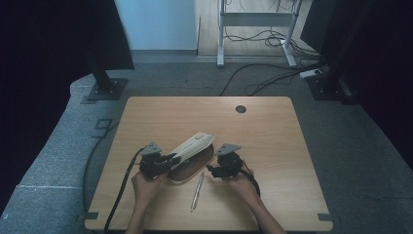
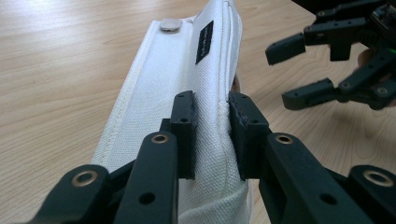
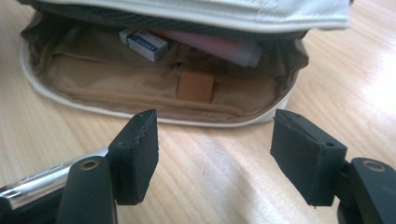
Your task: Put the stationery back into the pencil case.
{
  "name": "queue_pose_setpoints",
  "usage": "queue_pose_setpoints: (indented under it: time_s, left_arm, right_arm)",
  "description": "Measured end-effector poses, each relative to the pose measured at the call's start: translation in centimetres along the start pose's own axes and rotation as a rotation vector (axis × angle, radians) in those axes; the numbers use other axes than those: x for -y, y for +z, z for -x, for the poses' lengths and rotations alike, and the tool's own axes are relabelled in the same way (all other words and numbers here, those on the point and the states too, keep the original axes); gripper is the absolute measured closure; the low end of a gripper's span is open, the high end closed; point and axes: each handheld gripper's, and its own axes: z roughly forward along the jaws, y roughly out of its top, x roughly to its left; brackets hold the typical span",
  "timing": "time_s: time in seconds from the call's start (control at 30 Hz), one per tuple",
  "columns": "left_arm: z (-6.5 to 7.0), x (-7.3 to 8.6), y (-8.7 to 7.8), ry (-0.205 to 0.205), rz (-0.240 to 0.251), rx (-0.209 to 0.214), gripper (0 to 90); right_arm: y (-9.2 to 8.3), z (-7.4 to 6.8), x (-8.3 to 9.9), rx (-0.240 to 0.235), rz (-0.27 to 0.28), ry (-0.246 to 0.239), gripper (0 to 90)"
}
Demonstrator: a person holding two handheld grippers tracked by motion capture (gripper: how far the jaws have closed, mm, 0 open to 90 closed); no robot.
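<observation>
While the left hand-held gripper clenches the soft pouch's limp flap (light canvas), the right hand-held gripper gapes empty at its four o'clock; grasp seams.

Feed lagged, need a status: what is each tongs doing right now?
Left tongs: shut on the white pouch's flap.
Right tongs: open, nothing between them, facing the open pouch.
</observation>
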Motion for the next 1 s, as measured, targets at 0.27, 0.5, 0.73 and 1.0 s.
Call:
queue_pose_setpoints:
  time_s: [0.27, 0.5, 0.73, 1.0]
  left_arm:
    - [-0.3, 0.1, -0.2, -0.004, 0.004, -0.009, 73.1]
    - [-0.4, 0.1, -0.2, -0.005, 0.005, -0.008, 73.1]
    - [-0.4, 0.1, -0.2, -0.006, 0.004, -0.007, 73.1]
    - [-0.3, 0.2, -0.2, -0.006, 0.002, -0.005, 72.9]
  right_arm:
    - [0.1, -1.2, 1.0, -0.029, -0.007, 0.006, 29.1]
    - [0.1, -2.4, 1.6, -0.035, -0.003, 0.018, 21.1]
    - [0.7, -3.8, 1.8, -0.048, -0.002, 0.019, 15.3]
    - [1.9, -4.6, 1.2, -0.052, -0.014, 0.009, 15.1]
